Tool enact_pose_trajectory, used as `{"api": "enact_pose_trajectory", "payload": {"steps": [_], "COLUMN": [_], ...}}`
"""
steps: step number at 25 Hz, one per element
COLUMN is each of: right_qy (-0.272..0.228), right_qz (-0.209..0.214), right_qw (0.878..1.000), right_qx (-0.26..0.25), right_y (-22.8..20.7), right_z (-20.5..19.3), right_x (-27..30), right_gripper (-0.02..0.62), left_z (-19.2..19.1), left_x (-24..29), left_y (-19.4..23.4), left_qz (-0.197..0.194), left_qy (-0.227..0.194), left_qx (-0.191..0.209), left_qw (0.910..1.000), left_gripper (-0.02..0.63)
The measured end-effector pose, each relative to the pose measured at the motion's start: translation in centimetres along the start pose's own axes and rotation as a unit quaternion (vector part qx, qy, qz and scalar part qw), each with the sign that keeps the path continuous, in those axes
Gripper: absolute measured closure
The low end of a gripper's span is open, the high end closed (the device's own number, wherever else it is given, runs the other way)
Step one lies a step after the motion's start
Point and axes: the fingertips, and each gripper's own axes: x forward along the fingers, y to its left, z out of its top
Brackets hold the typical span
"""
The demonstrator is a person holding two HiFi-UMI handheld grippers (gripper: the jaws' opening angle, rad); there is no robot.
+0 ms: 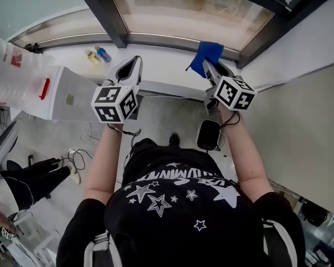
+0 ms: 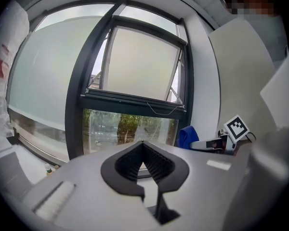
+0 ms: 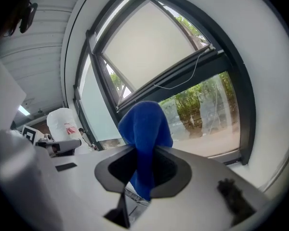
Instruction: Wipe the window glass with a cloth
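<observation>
Cloth [image 3: 144,129], blue and bunched up, is pinched in my right gripper [image 1: 209,67]; the two jaws are closed tight on its middle, with a puff sticking out past the tips and a bit hanging under them; it is up in the air over the right end of the white sill [image 1: 161,60], near the bottom right corner of the window glass [image 1: 195,10]. My left gripper [image 2: 142,144] has its jaws pressed together at the tips with nothing between them; it hangs over the sill, apart from the right one. Two small bottles [image 1: 102,53] stand at the left end of the sill, well away from the cloth.

I think I am at the step of bringing the cloth up to the glass; rubbing does not look begun. Next I should push the right gripper forward until the puff presses flat on the low pane, then slide it side to side, holding tight so the cloth does not slip out.

I cannot tell if the cloth touches the glass yet; the head view cuts off the top panes; I cannot see any dirt on the glass.
</observation>
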Motion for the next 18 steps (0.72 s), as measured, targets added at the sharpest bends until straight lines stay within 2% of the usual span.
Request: {"api": "enact_pose_trajectory", "payload": {"steps": [4,9,15,18], "right_qy": [0.010,0.020,0.016,0.020], "right_qz": [0.004,0.004,-0.028,-0.034], "right_qw": [1.000,1.000,0.999,0.999], "right_qx": [-0.002,0.000,-0.001,-0.007], "right_y": [-0.2,0.2,-1.2,-1.2], "right_z": [-0.2,-0.9,-0.1,0.2], "right_x": [1.3,2.3,3.9,6.2], "right_gripper": [0.522,0.522,0.522,0.522], "left_z": [0.1,-0.4,0.2,1.1], "left_x": [-0.1,0.8,3.9,5.7], "left_y": [1.9,3.4,5.4,7.3], "left_qz": [0.023,0.027,-0.007,-0.019], "left_qy": [0.000,0.004,0.004,-0.005], "left_qx": [-0.005,-0.003,-0.015,-0.008], "left_qw": [0.9997,0.9996,0.9999,0.9998], "left_gripper": [0.598,0.598,0.598,0.598]}}
